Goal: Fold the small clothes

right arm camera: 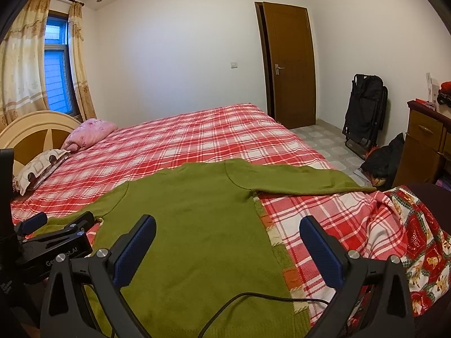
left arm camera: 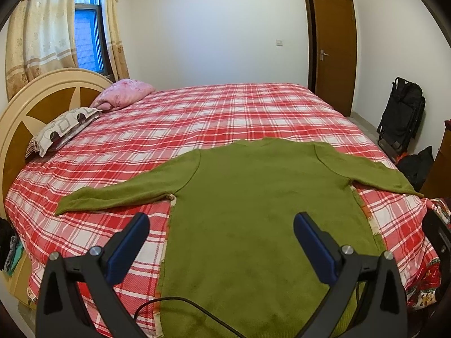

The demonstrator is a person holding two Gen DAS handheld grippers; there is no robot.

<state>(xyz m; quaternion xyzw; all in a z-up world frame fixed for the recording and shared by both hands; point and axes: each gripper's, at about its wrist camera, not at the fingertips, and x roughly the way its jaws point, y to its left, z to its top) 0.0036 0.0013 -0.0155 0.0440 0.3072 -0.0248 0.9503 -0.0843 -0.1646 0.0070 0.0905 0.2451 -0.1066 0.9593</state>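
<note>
A small green long-sleeved sweater point(left arm camera: 253, 197) lies flat on the red plaid bed point(left arm camera: 211, 112), both sleeves spread out to the sides, hem toward me. It also shows in the right wrist view point(right arm camera: 191, 219). My left gripper point(left arm camera: 221, 222) is open and empty, hovering over the sweater's lower left part, its left finger over the bedspread. My right gripper point(right arm camera: 228, 225) is open and empty, over the sweater's lower right edge. The left gripper also shows at the left of the right wrist view point(right arm camera: 59, 222).
Two pillows point(left arm camera: 84, 112) lie by the headboard point(left arm camera: 33, 107) at the left. A patterned red blanket point(right arm camera: 417, 248) hangs at the bed's right edge. A brown door point(right arm camera: 290, 64), a folded black stroller point(right arm camera: 363, 118), bags and a wooden cabinet point(right arm camera: 422, 146) stand to the right.
</note>
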